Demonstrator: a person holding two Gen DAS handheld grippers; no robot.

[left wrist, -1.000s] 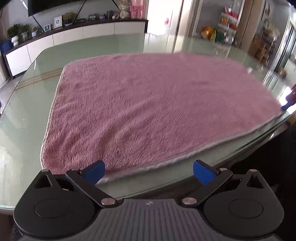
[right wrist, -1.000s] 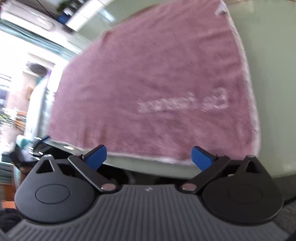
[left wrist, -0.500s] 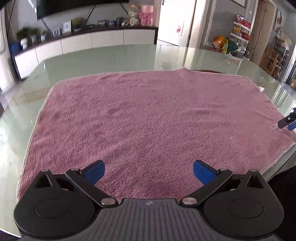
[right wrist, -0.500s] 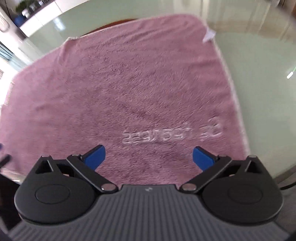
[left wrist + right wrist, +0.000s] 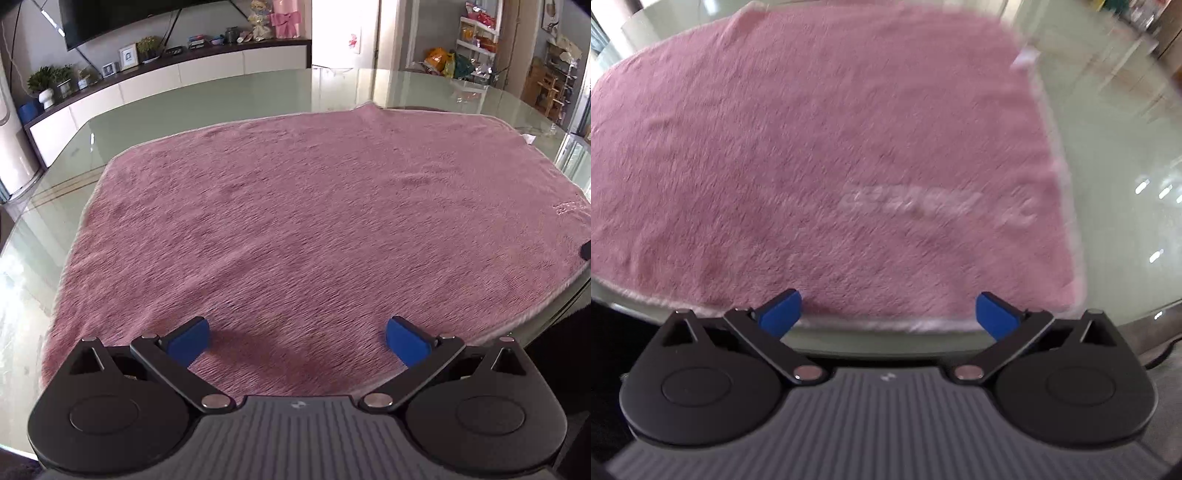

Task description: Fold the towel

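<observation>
The pink towel [image 5: 306, 229] lies spread flat on the glass table [image 5: 207, 96], its near hem along the table's near edge. Your left gripper [image 5: 297, 338] and right gripper [image 5: 887, 310] hang wide apart, empty. The towel looks soft, light and limp; pinch it at the near corners, though blur hides the right hem's detail.

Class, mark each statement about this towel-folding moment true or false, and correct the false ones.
1. The pink towel lies spread flat on the glass table. True.
2. The left gripper is clamped on a towel corner. False: its fingers stand wide apart over the towel, holding nothing.
3. The right gripper is open, at the towel's near edge. True.
4. The towel is already folded in half. False: it lies as a single unfolded layer.
5. Raised lettering shows on the towel in the right wrist view. True, though too blurred to read.
</observation>
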